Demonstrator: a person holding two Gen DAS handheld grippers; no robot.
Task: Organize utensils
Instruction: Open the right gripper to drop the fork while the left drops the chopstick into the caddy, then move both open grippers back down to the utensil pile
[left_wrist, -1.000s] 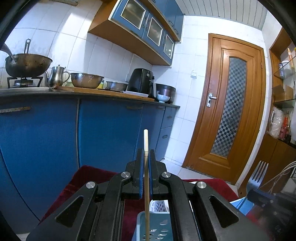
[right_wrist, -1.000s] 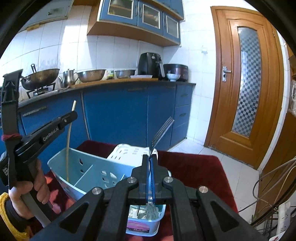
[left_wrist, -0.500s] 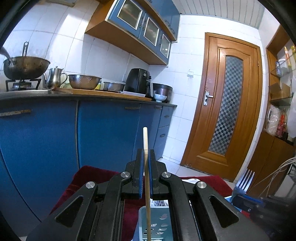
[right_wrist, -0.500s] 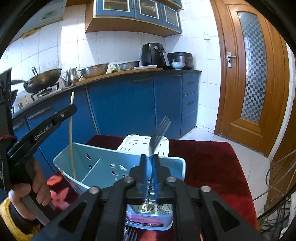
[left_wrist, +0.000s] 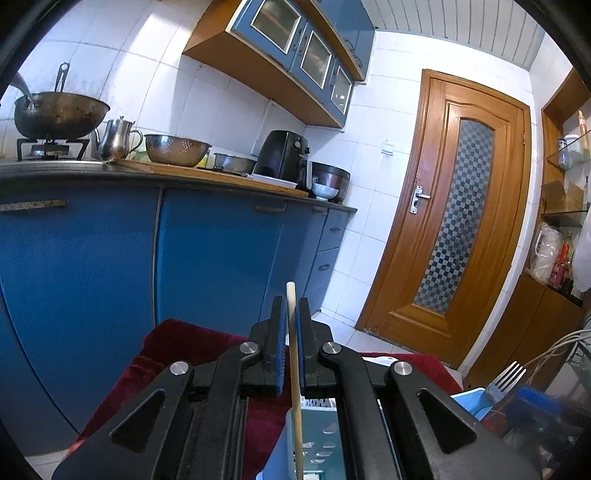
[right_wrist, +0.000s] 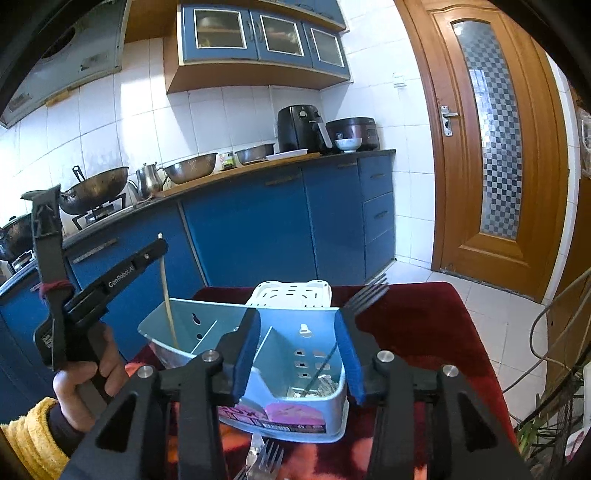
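Observation:
A light blue divided caddy (right_wrist: 207, 314) stands on a red cloth. My right gripper (right_wrist: 296, 318) hovers over its right compartment with the jaws opening. The fork (right_wrist: 365, 295) rests in that compartment, leaning right past the right pad, and neither pad presses on it. My left gripper (left_wrist: 290, 306) is shut on a pale chopstick (left_wrist: 293, 350) held upright. In the right wrist view the left gripper (right_wrist: 157, 249) is at the left and the chopstick (right_wrist: 168, 299) dips into the caddy's left compartment. The left wrist view shows the caddy (left_wrist: 317, 435) below the jaws and the fork (left_wrist: 506, 376) at lower right.
A white perforated basket (right_wrist: 291, 293) sits just behind the caddy on the red cloth (right_wrist: 424, 332). More forks (right_wrist: 266, 458) lie in front of the caddy. A hand in a yellow sleeve (right_wrist: 85, 376) holds the left gripper. Loose cables (right_wrist: 554, 350) hang at the right, blue cabinets (right_wrist: 258, 240) behind.
My right jaws have parted and let go of the fork, which now leans to the right inside the caddy. The left gripper still holds the chopstick in much the same place.

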